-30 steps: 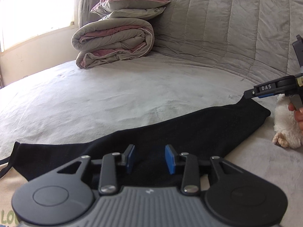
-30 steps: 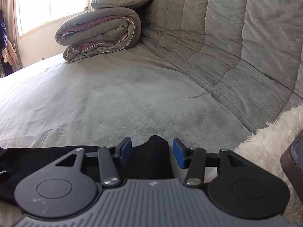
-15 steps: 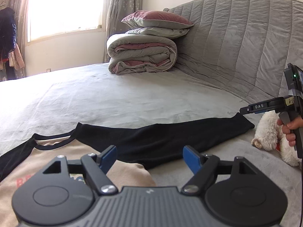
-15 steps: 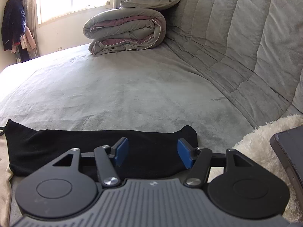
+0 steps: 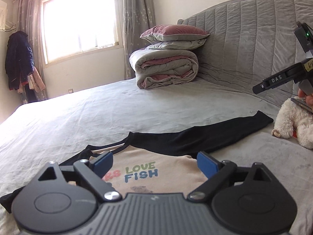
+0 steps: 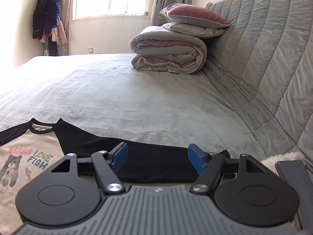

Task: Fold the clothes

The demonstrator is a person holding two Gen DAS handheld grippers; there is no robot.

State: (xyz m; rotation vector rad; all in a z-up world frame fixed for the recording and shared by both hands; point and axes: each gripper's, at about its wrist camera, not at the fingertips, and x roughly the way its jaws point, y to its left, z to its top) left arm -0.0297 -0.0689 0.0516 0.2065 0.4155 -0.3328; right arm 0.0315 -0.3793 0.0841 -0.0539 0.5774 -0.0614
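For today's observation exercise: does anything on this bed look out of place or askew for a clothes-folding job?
Yes. A white plush toy sits on the bed just past the cuff of the shirt's black sleeve, an odd item beside the laundry. The shirt itself lies flat, sleeve stretched straight out, not yet folded.

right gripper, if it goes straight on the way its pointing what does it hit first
Most likely the black sleeve of the shirt, which lies flat on the bed right under the right gripper, whose jaws are opening with nothing pinched. Depth is hard to judge; beyond it is only the grey bedspread.
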